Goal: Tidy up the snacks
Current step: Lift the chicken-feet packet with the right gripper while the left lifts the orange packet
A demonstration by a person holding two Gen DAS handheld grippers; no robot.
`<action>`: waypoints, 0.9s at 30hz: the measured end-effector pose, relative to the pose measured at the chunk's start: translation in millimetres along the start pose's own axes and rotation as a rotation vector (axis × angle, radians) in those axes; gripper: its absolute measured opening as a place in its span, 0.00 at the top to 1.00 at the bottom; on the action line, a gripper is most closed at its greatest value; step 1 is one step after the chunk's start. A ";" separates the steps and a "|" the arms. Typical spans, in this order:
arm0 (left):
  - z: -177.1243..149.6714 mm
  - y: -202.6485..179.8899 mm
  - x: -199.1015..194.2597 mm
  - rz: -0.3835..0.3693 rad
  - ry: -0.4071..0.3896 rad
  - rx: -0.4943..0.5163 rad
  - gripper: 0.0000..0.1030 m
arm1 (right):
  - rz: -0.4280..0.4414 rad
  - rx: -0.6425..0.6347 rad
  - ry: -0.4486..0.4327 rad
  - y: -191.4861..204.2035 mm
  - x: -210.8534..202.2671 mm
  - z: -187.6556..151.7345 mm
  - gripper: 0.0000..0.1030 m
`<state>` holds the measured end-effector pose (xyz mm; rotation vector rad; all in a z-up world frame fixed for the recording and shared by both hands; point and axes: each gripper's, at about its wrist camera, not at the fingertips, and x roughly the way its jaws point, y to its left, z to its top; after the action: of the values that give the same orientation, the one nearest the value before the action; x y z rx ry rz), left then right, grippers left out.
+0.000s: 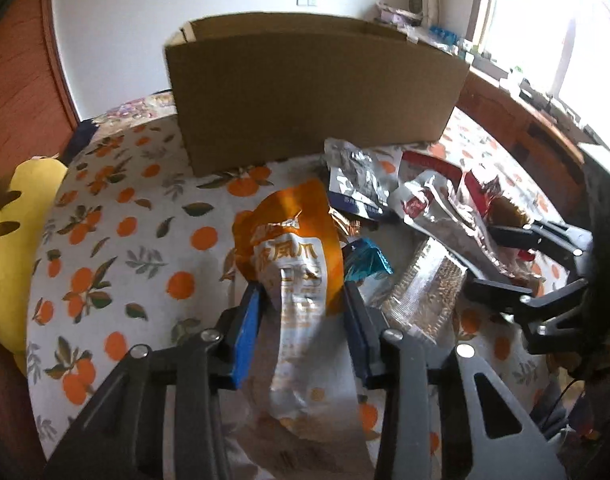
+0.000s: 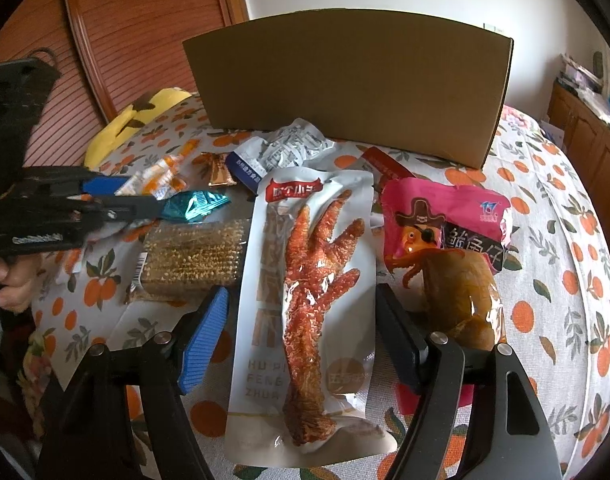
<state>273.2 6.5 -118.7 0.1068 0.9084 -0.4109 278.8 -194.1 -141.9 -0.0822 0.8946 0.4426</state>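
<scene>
Orange snack packet, crinkled, white-labelled, seemingly pinched between blue pads.

Yellow cushion beside the orange-print cloth.

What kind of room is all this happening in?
Probably a bedroom at home: the snacks lie on a bedspread printed with oranges, beside a yellow pillow, with a slatted wooden wardrobe door behind and a cluttered windowsill.

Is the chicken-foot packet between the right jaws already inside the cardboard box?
No: the chicken-foot packet lies on the tablecloth, in front of the cardboard box.
</scene>
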 end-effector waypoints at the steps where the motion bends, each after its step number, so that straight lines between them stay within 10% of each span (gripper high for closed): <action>1: -0.8 0.8 -1.9 -0.003 -0.001 -0.001 0.64 | -0.001 0.000 0.000 0.0 0.1 -0.1 0.26; 27: -19.7 -3.1 -30.4 -0.007 -0.058 -0.029 0.65 | -0.016 -0.029 -0.051 7.9 -24.2 -1.1 0.52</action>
<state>240.8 18.0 -106.7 0.0654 0.8578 -0.4055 261.7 -195.4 -123.0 -0.1043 0.8368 0.4412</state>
